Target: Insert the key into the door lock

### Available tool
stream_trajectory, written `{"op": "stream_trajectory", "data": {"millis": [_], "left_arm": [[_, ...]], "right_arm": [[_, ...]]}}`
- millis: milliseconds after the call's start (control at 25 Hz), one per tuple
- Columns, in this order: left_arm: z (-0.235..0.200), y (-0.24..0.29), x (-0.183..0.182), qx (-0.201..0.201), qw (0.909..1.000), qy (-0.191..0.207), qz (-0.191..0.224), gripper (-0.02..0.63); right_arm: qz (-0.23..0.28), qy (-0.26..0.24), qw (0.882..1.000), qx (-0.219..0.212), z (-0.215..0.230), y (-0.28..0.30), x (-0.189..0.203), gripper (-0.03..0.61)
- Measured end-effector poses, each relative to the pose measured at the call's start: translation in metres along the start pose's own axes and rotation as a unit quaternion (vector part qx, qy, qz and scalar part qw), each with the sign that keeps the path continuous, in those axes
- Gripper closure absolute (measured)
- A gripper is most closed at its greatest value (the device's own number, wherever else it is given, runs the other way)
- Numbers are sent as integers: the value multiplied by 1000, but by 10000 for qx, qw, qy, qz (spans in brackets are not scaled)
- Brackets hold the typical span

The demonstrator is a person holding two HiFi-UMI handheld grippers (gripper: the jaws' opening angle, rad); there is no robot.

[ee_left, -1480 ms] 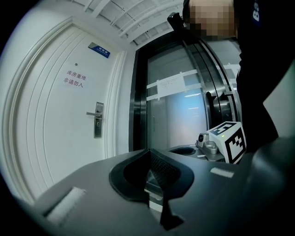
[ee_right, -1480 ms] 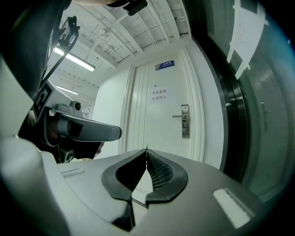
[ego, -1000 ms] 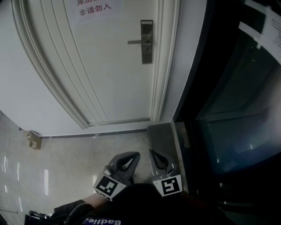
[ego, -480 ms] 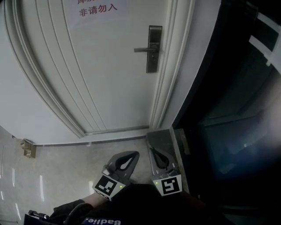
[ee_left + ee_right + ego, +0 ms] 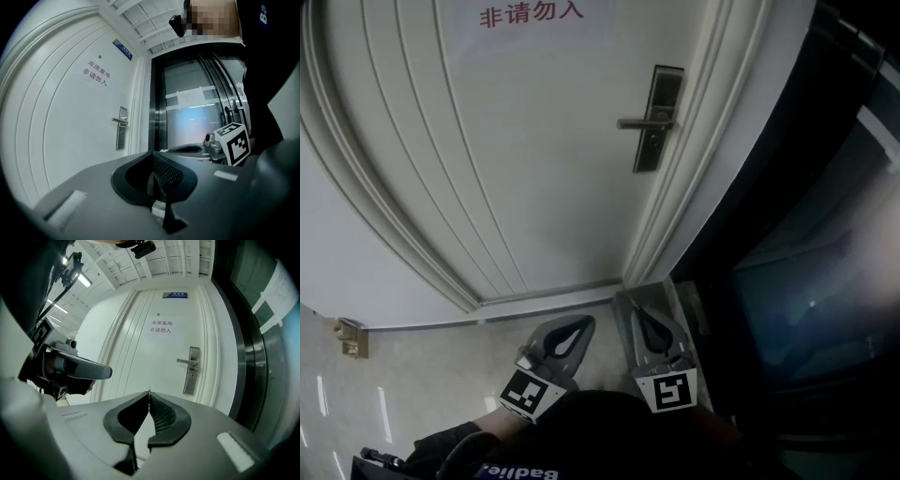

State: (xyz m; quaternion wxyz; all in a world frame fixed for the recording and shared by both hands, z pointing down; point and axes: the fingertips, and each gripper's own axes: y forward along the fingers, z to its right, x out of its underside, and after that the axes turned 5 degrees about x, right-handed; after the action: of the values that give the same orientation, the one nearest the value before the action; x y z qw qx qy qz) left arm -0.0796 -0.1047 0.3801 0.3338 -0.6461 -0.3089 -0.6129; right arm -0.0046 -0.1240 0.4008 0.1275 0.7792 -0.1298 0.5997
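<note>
Over the last second the door (image 5: 534,141) has grown larger in the head view. Its lock plate (image 5: 658,117) has slid from the top middle toward the upper right, and a small floor fitting (image 5: 347,337) has drifted down and left. So the person has been walking up to the door, with both tools carried level ahead of the body. The right gripper (image 5: 149,393) is clenched, pads meeting along their length, and a thin sliver juts from its very tips, which I take for the key (image 5: 149,389) (too small to make out a blade or teeth). The left gripper (image 5: 153,157) is likewise pressed together with nothing between its pads, riding just beside the other. For the task, the approach is under way but not finished: the lock is well apart from the key, higher than the grippers and off to the right in the head view. The keyhole seems to be the small dark spot on the plate under the lever handle (image 5: 186,362), so the tips must come in beneath that handle, which sticks out leftward. A notice in red characters (image 5: 530,13) hangs on the door, a blue sign (image 5: 175,295) sits above it, and dark glass panels (image 5: 806,244) stand at the right, just beyond the moulded jamb (image 5: 694,169). Nothing lies between key and lock.
</note>
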Motion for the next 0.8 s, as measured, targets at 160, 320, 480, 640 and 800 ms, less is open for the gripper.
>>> {"op": "stream_trajectory", "data": {"millis": [160, 320, 480, 640, 800], "left_arm": [[-31, -3, -4, 40, 9999, 5, 100, 594], [-52, 3, -12, 40, 9998, 59, 178, 594], [-65, 14, -19, 8, 9997, 108, 226, 594], [-70, 29, -24, -107, 9995, 189, 247, 594], [-78, 48, -29, -301, 9991, 219, 218, 594]], "right_arm": [[-37, -159, 9995, 268, 2, 21, -4, 568], [-83, -400, 9979, 499, 20, 36, -7, 568], [-63, -429, 9969, 657, 44, 52, -10, 568], [12, -488, 9971, 582, 63, 70, -8, 568], [102, -452, 9981, 401, 82, 92, -8, 568]]}}
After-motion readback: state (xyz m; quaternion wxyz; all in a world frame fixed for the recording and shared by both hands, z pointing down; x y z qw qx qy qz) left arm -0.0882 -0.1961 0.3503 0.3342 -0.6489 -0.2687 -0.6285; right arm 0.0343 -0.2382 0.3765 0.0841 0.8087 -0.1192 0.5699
